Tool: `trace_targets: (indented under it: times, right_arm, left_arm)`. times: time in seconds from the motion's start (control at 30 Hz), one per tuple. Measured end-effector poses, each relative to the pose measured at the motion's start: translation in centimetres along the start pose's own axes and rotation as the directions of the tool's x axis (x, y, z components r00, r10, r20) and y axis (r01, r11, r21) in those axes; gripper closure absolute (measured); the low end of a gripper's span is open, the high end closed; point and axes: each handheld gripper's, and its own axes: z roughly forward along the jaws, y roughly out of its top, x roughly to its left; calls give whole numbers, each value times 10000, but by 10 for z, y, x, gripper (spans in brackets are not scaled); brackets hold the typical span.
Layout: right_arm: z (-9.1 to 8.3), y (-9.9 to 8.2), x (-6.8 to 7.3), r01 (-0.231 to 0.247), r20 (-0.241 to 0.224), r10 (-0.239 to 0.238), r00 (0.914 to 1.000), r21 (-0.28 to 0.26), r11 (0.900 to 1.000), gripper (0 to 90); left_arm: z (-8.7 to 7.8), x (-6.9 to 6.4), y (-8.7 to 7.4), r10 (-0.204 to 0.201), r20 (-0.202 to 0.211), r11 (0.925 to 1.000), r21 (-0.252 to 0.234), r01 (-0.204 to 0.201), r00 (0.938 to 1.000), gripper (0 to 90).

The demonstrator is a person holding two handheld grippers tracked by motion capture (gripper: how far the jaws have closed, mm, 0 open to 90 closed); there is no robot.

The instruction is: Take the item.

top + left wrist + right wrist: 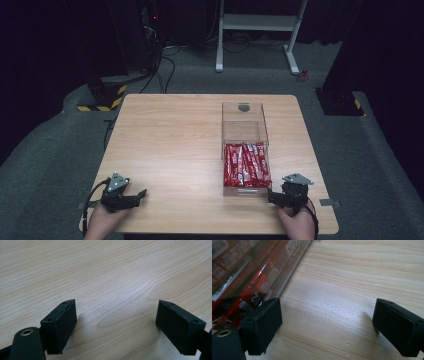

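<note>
Lying packed side by side in the near end of the clear box (pixel 245 122), red snack packets (pixel 246 164), long axes running away from the person toward the far edge of the table (pixel 170 130). Filling the near half of that box; far half standing bare, with a round hole in its far wall.

Resting at the near right of the table, right claw (pixel 272 196), jaws spread wide, holding nothing. Sitting just beside the near right corner of the box, apart from it or barely so; contact not determinable from the high view. Pointing leftward toward that corner. Showing in the right gripper view: packets (pixel 242 277) behind the transparent wall at upper left, one black jaw close against that wall, the other out over bare wood.

Resting at the near left, left claw (pixel 140 194), jaws likewise wide and holding nothing, aimed rightward over bare wood grain. Lying well apart from the box, with open table between.

Judging the deciding relation: packets lying ahead and to the left of the right claw, above the box rim, lengthwise away from the person. Being much the nearer, right claw likely the one to reach. Requiring a lift over the near wall and a grip across a packet's short width.
</note>
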Motion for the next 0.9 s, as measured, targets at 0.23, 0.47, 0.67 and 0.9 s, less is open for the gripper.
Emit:
trace_targets:
  times: [0.23,0.47,0.67,0.9]
  right_arm:
    - [0,0,0,0,-2,0,10000,0,10000,87]
    - [0,0,0,-1,-4,1,10000,0,10000,87]
    - [0,0,0,0,-3,0,10000,0,10000,87]
    - [0,0,0,-3,-3,3,10000,0,10000,87]
  left_arm:
    - [-1,0,0,12,-24,10000,0,-12,10000,176]
    - [-1,0,0,0,-25,10000,-2,0,10000,176]
    - [-1,0,0,-10,-41,10000,-12,10,10000,176]
    - [-1,1,0,30,-12,9999,104,-30,10000,163]
